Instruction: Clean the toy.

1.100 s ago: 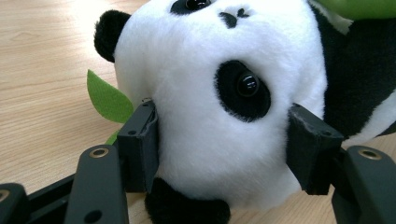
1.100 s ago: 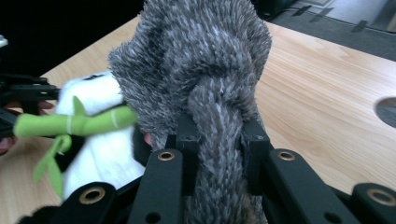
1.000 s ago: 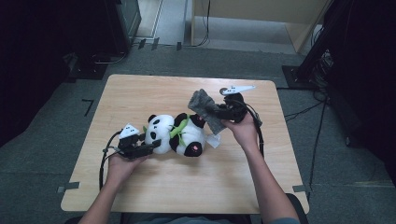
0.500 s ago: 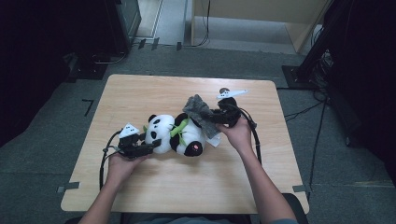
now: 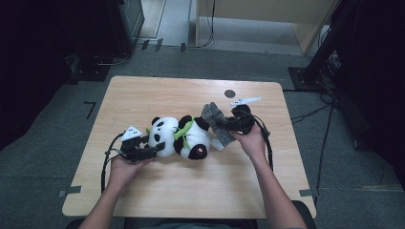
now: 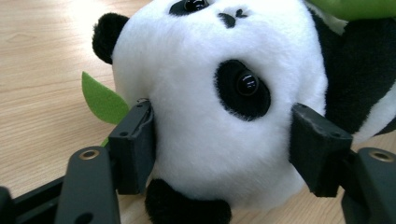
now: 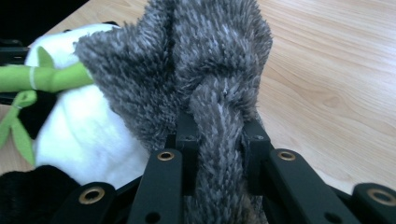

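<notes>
Two grippers (image 5: 157, 149) (image 5: 216, 125) over wooden table (image 5: 200, 195), left loosening around panda (image 5: 184, 137), right pinching grey cloth (image 5: 212, 114)

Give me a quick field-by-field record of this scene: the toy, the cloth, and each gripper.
toy: plush panda lying on the wooden table
cloth: grey fuzzy cloth by the panda's body
left gripper: jaws astride the panda's head, just been opening; the far jaw stands clear of the fur
right gripper: clamped on the grey cloth
</notes>
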Available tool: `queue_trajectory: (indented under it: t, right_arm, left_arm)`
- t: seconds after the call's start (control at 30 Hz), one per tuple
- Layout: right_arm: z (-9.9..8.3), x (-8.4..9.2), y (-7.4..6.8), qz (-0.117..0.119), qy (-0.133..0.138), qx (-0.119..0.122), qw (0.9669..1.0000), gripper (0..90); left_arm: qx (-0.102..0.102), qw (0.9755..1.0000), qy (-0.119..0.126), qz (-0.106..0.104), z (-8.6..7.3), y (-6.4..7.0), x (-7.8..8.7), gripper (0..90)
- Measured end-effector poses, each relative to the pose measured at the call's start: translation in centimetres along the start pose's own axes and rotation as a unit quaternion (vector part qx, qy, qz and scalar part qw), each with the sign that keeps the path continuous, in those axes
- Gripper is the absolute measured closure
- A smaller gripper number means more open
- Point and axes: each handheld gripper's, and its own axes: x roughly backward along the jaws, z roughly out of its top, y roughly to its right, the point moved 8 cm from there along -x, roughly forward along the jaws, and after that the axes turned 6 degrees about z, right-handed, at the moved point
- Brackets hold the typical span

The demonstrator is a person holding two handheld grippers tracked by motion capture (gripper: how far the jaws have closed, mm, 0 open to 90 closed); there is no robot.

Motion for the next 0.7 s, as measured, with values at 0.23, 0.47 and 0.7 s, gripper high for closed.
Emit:
queue_trajectory:
  t: [0.23,0.47,0.7]
  right_arm:
    - [-0.3,1.1,1.0,-0.019,0.000,-0.010,0.9998,74.8]
    - [1.3,3.6,-0.5,-0.012,0.033,0.001,0.9994,74.9]
    - [2.7,3.7,-4.0,0.011,0.038,0.037,0.9985,74.8]
  left_arm:
    - [0.001,1.0000,0.009,-0.004,0.0,-0.1,-0.1,26.2]
    - [0.001,1.0000,0.008,-0.004,0.0,-0.1,-0.2,21.1]
    - [-0.001,1.0000,0.008,-0.001,0.1,0.0,-0.2,21.6]
